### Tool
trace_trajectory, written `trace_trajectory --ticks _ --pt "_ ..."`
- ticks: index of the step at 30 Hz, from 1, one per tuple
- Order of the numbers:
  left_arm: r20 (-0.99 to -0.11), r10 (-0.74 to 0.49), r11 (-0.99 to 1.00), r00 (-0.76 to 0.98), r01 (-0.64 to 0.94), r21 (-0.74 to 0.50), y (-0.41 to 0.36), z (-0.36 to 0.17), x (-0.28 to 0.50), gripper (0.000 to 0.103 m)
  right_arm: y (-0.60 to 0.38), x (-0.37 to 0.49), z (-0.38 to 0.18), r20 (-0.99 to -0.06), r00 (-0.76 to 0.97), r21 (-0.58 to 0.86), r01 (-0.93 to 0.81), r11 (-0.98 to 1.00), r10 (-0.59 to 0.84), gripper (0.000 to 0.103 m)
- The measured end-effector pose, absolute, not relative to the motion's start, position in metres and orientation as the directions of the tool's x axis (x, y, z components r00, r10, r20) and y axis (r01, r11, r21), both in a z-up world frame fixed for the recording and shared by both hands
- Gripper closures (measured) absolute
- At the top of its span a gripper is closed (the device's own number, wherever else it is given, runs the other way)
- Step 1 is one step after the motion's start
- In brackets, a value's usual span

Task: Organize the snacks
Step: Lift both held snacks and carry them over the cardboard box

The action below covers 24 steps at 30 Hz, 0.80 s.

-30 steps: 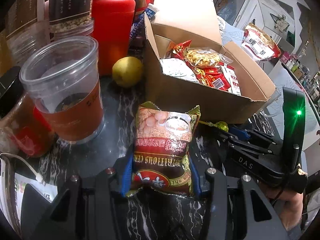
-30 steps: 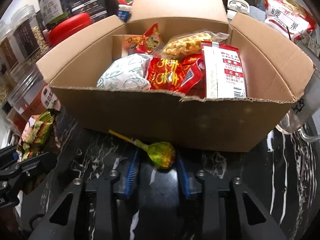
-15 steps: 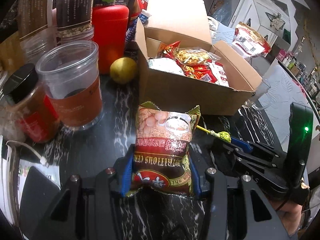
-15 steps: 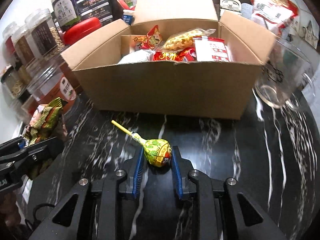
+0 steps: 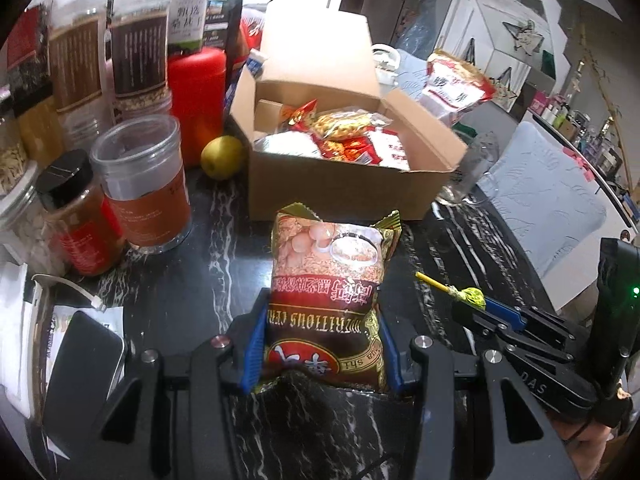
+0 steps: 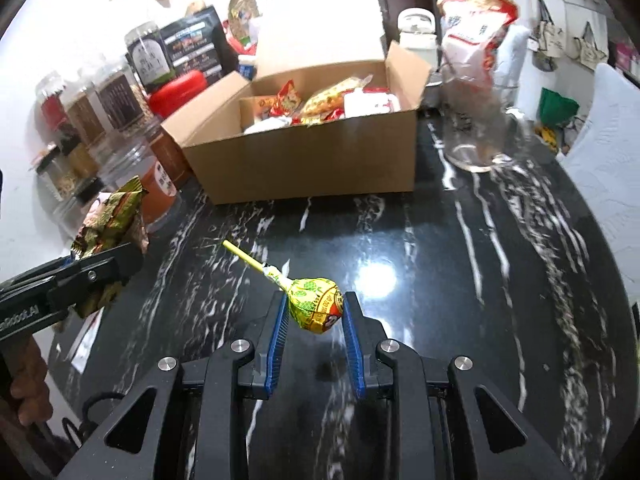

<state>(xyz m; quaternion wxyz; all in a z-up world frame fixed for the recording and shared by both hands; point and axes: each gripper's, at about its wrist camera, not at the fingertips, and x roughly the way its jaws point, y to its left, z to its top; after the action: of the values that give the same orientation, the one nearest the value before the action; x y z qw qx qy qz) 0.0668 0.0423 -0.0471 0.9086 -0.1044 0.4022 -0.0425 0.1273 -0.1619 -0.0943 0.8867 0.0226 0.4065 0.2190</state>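
Observation:
My left gripper is shut on a brown and gold cereal packet, held above the black marble table. A yellow-green wrapped lollipop sits between the blue pads of my right gripper, which is shut on it, stick pointing up-left. An open cardboard box with several snack packets inside stands further back. In the left wrist view the right gripper holds the lollipop at the right. In the right wrist view the left gripper and the packet show at the left.
Several jars and a red canister stand left of the box, with a yellow fruit beside it. A clear glass jug is right of the box. A phone lies at the near left. A red and white bag rests behind.
Both grippers have drawn back from the box and risen, so the box looks smaller. The right gripper closed on the lollipop and lifted it off the table. The left keeps the cereal packet.

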Motion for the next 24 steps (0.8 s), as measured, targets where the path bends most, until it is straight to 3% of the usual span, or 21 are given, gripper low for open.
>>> trace_trajectory --ticks 13,24 --pt "-0.633 -0.19 0.977 0.75 0.081 -0.197 0.023 0.005 0.041 0.056 -0.188 0.082 -0.043 -0.596 0.666 0.249 -0.377 0.892 0.448 0.076" --pt "-0.569 -0.191 0.977 0.8 0.1 -0.188 0.022 0.043 0.066 0.056 -0.191 0.091 -0.006 -0.514 0.716 0.226 -0.418 0.88 0.473 0.076"
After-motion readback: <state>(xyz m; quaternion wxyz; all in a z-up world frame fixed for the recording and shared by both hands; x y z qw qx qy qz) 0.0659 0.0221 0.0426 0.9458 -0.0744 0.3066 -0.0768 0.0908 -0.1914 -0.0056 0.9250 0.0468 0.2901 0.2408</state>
